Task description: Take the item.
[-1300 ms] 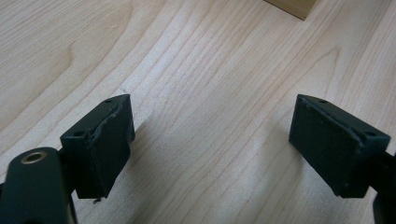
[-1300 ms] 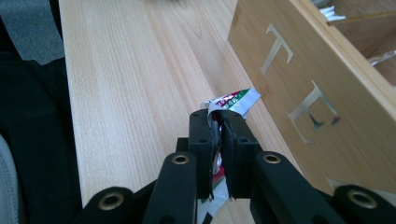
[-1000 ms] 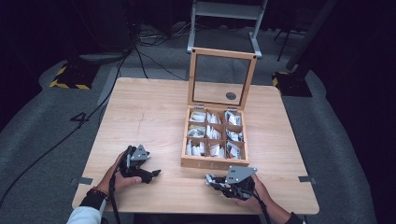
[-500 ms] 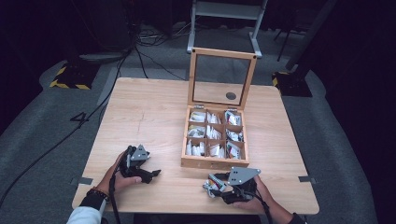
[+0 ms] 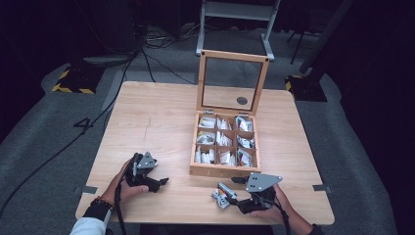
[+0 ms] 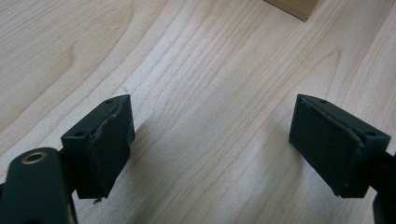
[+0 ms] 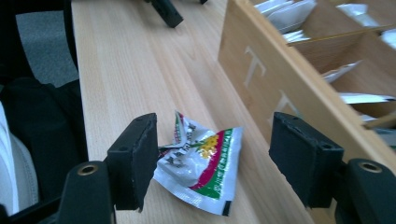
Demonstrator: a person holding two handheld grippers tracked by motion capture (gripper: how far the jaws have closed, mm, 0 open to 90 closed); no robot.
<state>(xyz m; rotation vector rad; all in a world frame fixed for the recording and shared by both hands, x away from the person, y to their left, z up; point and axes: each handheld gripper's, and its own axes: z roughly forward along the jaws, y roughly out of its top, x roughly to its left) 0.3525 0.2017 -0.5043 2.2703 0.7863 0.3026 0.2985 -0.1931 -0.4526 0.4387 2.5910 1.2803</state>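
Two grippers: both rest low on the table [image 5: 161, 117], on the person's side of the wooden box [image 5: 224, 169].
Landmark: the wooden box, nine compartments holding pale packets, its glass-paned lid [image 5: 233, 82] standing upright at the far edge.
Sachet: a crumpled foil sachet [image 7: 201, 161] with red, green and yellow print lies flat on the table, just in front of the box's near wall and apart from it; in the high view it sits near the box's front right corner [image 5: 223, 194].
Right gripper: the right gripper [image 7: 217, 161] has its jaws spread wide, one on each side of the sachet; the left-hand pad [image 7: 140, 156] appears to touch or overlap the sachet's edge, the other stands well clear, next to the box wall. It grips nothing.
Left gripper: the left gripper [image 6: 212, 147] is well to the left of the box, jaws wide apart over bare wood, holding nothing; the box's corner shows at the top of its view.
Step in hand: by my reading, the sachet is out of the box and lying loose, with the right gripper framed around it, either about to take it or just done setting it down.
Next move: if picking up, closing calls for dropping the pads low and pinching across the crumpled foil, which looks thin and likely to slide.
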